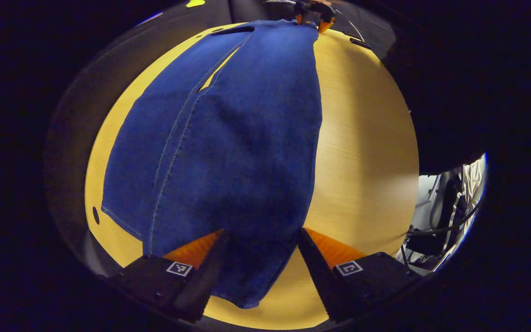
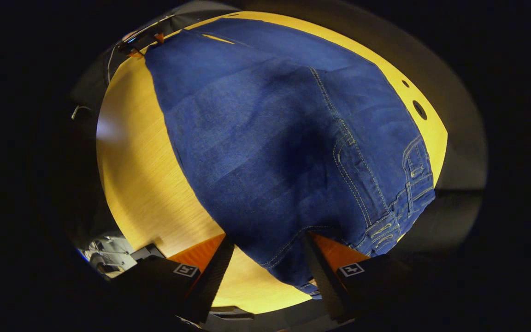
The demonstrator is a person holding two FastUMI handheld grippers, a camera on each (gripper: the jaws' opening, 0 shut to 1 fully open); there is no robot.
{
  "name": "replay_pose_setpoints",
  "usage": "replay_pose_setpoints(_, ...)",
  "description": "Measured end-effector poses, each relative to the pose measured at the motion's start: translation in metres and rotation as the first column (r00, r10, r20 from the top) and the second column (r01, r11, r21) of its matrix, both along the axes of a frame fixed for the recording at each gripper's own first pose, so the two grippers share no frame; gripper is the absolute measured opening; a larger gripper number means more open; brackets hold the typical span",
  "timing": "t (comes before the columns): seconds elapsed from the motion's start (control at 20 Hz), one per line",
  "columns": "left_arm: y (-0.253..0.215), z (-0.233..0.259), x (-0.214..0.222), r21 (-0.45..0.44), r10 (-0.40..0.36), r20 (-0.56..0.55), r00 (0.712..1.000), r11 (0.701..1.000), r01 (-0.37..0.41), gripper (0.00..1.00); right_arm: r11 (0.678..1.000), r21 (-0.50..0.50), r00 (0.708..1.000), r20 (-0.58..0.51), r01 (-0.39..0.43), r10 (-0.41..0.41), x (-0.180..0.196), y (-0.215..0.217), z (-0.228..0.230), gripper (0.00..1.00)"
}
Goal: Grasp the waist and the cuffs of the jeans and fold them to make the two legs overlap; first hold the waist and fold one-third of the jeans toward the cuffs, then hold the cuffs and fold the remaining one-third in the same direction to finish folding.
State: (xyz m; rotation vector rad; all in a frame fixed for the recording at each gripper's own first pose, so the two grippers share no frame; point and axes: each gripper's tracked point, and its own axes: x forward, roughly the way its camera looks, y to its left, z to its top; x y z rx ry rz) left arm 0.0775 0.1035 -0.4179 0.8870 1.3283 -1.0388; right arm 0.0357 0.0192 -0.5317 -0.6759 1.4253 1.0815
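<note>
Blue jeans (image 1: 238, 138) lie lengthwise on the wooden table (image 1: 367, 138), one leg folded over the other, the lower leg showing along the left. My left gripper (image 1: 262, 233) is open at the cuff end, with the cuff cloth lying between its spread fingers. In the right gripper view the waist with belt loops (image 2: 413, 175) is at the near right. My right gripper (image 2: 269, 237) is open, and a waist corner of the jeans (image 2: 270, 138) runs between its fingers. Each gripper appears far off in the other's view: the right gripper (image 1: 314, 18) and the left gripper (image 2: 145, 44).
Bare tabletop (image 2: 136, 161) runs along one side of the jeans. Small round holes (image 2: 419, 109) sit in the table near the waist, and another hole (image 1: 96, 215) near the cuffs. Cables and equipment (image 1: 450, 207) lie beyond the table edge.
</note>
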Motion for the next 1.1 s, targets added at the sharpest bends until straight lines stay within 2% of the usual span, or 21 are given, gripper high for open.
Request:
replay_pose_setpoints(0.05,0.001,-0.001,0.003,0.007,0.015,-0.012,1.000,1.000,-0.015,0.96,0.999,-0.019,0.999,0.001,0.033,-0.033,0.005,-0.001,-0.001,0.89)
replay_pose_setpoints(0.1,0.001,0.000,0.008,0.026,0.011,-0.015,1.000,1.000,-0.011,0.96,0.996,-0.032,0.997,0.009,0.079,-0.079,0.012,-0.002,-0.002,0.72)
replay_pose_setpoints(0.2,-0.001,-0.002,0.019,0.030,0.008,-0.011,1.000,1.000,-0.007,0.81,0.984,-0.036,0.984,0.012,0.176,-0.176,0.024,-0.003,-0.006,0.43)
replay_pose_setpoints(0.25,0.001,0.000,0.032,0.030,0.011,0.012,1.000,0.999,-0.012,0.56,0.981,-0.039,0.982,0.022,0.188,-0.187,0.028,-0.005,-0.005,0.29)
replay_pose_setpoints(0.35,0.002,-0.001,0.039,0.018,0.098,-0.015,0.995,0.995,-0.098,0.06,0.966,-0.043,0.966,0.024,0.257,-0.256,0.029,-0.002,-0.003,0.17)
replay_pose_setpoints(0.4,0.002,0.003,0.039,0.021,0.156,-0.042,0.987,0.988,-0.155,0.03,0.954,-0.029,0.955,0.030,0.297,-0.296,0.031,0.001,-0.001,0.16)
replay_pose_setpoints(0.45,-0.001,0.008,0.039,0.007,0.197,-0.055,0.979,0.980,-0.197,0.06,0.943,-0.024,0.943,0.022,0.333,-0.332,0.033,0.001,0.004,0.10)
replay_pose_setpoints(0.55,-0.003,0.023,0.048,-0.041,0.213,-0.061,0.975,0.976,-0.216,0.06,0.918,0.019,0.918,0.033,0.395,-0.396,0.043,0.003,0.018,0.05)
replay_pose_setpoints(0.65,0.002,0.040,0.068,-0.040,0.255,-0.025,0.967,0.966,-0.256,0.06,0.882,0.094,0.884,0.038,0.461,-0.466,0.060,0.008,0.034,0.05)
replay_pose_setpoints(0.7,0.003,0.048,0.082,-0.037,0.320,-0.006,0.947,0.947,-0.320,0.06,0.854,0.134,0.857,0.048,0.504,-0.513,0.073,0.011,0.048,0.05)
replay_pose_setpoints(0.85,-0.005,0.074,0.123,-0.104,0.490,0.005,0.872,0.867,-0.487,0.06,0.744,0.294,0.754,0.104,0.600,-0.649,0.140,0.028,0.093,0.05)
replay_pose_setpoints(0.9,-0.009,0.082,0.143,-0.134,0.532,0.016,0.847,0.840,-0.525,0.06,0.714,0.349,0.720,0.137,0.607,-0.680,0.166,0.031,0.111,0.05)
replay_pose_setpoints(0.95,-0.010,0.086,0.166,-0.159,0.571,0.043,0.820,0.814,-0.559,0.06,0.681,0.392,0.685,0.155,0.619,-0.712,0.191,0.037,0.121,0.00)
replay_pose_setpoints(1.0,-0.008,0.089,0.189,-0.167,0.603,0.073,0.795,0.793,-0.586,0.06,0.647,0.417,0.650,0.159,0.638,-0.743,0.213,0.043,0.125,0.04)
replay_pose_setpoints(1.05,-0.006,0.088,0.209,-0.172,0.624,0.107,0.774,0.778,-0.604,0.06,0.618,0.427,0.618,0.160,0.660,-0.770,0.232,0.050,0.124,0.05)
replay_pose_setpoints(1.1,-0.006,0.085,0.225,-0.159,0.630,0.133,0.765,0.776,-0.611,0.06,0.599,0.430,0.593,0.167,0.675,-0.788,0.246,0.054,0.118,0.05)
